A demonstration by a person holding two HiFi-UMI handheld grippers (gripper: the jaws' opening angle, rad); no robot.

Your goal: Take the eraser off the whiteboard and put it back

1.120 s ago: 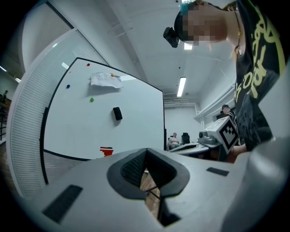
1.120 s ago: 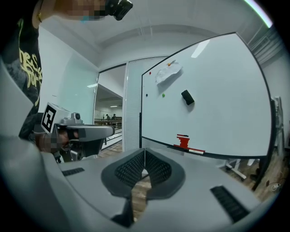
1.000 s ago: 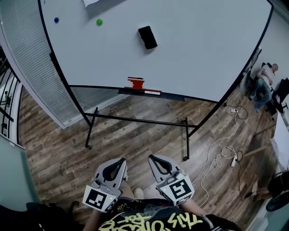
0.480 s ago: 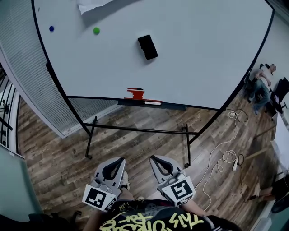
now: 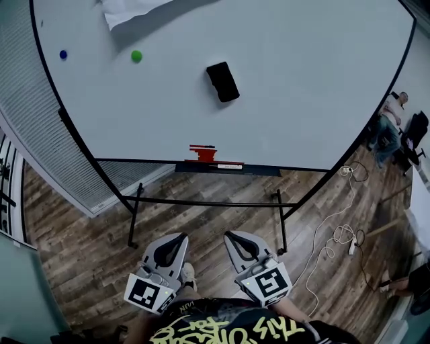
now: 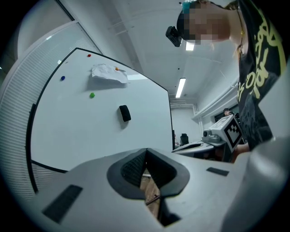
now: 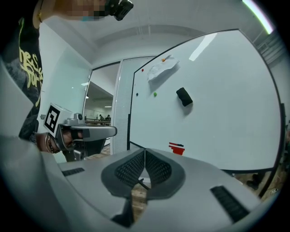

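Note:
A black eraser (image 5: 222,81) clings to the white whiteboard (image 5: 302,80), tilted, near the board's middle. It shows small in the left gripper view (image 6: 124,113) and in the right gripper view (image 7: 184,96). Both grippers are held side by side low in the head view, well short of the board and over the wooden floor. My left gripper (image 5: 179,237) is shut with nothing between its pads (image 6: 146,152). My right gripper (image 5: 231,236) is shut and empty too (image 7: 145,153). Both point level toward the board.
A red object (image 5: 203,153) rests on the marker tray (image 5: 259,170) under the eraser. A green magnet (image 5: 136,56), a blue magnet (image 5: 63,54) and a paper sheet (image 5: 127,10) sit upper left. The stand's crossbar (image 5: 201,202) and floor cables (image 5: 332,235) lie ahead; a person (image 5: 388,124) sits far right.
The whiteboard and eraser have slid lower and grown in the head view as I move toward them. Both grippers stay shut and side by side.

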